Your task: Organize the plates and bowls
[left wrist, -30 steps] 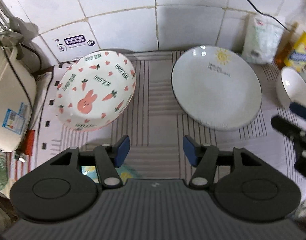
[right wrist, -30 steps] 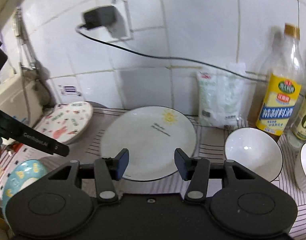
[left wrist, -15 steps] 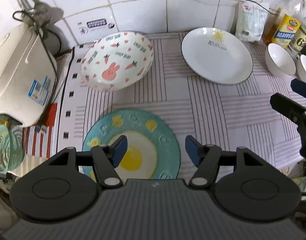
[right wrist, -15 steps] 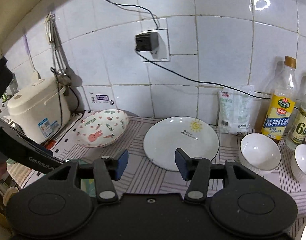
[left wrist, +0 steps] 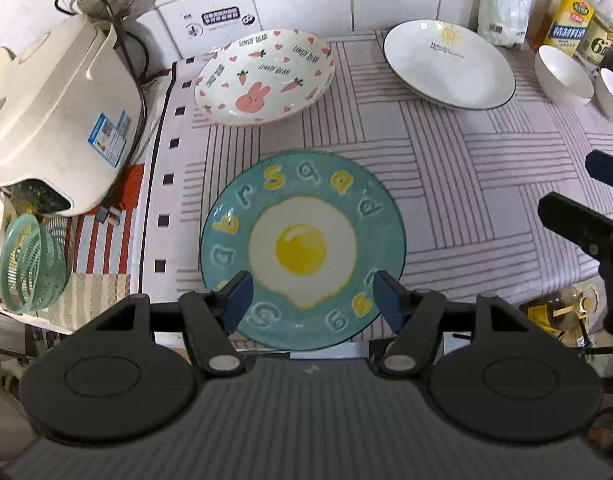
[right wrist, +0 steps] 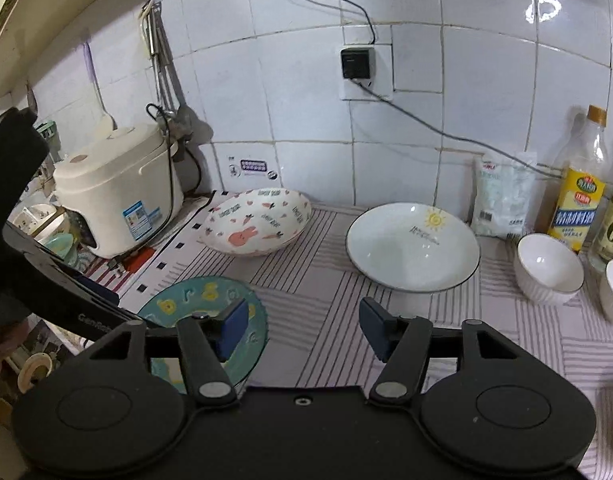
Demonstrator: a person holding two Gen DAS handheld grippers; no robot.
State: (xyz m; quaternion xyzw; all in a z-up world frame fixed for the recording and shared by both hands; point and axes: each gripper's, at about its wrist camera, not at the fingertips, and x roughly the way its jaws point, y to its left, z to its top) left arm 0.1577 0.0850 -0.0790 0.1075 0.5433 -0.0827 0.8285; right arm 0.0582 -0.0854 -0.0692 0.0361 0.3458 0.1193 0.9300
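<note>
L wrist: left claw (left wrist: 308, 298) pts steeply down, jaws apart w/ nothing clamped, just been opening. Egg plate (left wrist: 302, 246) lies flat on table (left wrist: 486, 184) right under/ahead of it, near rim framed btwn pads, no contact visible.

R wrist: right claw (right wrist: 302, 330) also apart & empty, just been opening; egg plate (right wrist: 204, 300) sits low-left of it, sun plate (right wrist: 412, 248) ahead, well apart. L claw nearer egg plate.
</note>
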